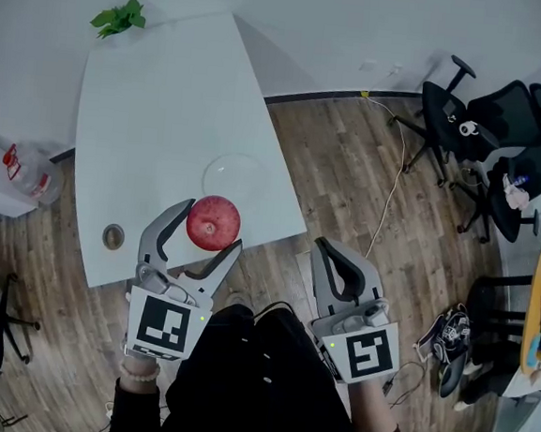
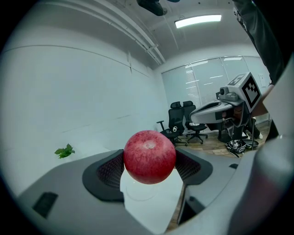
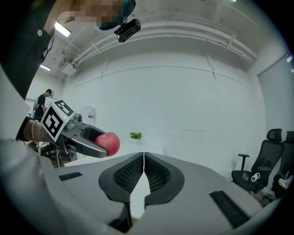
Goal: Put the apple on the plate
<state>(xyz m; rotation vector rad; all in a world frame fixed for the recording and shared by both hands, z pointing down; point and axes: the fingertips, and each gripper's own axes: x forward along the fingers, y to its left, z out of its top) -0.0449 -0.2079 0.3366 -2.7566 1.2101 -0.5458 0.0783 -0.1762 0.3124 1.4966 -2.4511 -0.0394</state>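
A red apple is held in the air over the near edge of the white table, with my left gripper shut on it. In the left gripper view the apple fills the gap between the black pads. A clear plate lies on the table just beyond the apple and shows faintly below it. My right gripper is shut and empty, off the table's right edge above the wooden floor. From the right gripper view, the apple appears at the left.
A green plant sprig lies at the table's far corner, and a small round object near its front left edge. A water bottle stands on the left. Black office chairs and a cable are on the right.
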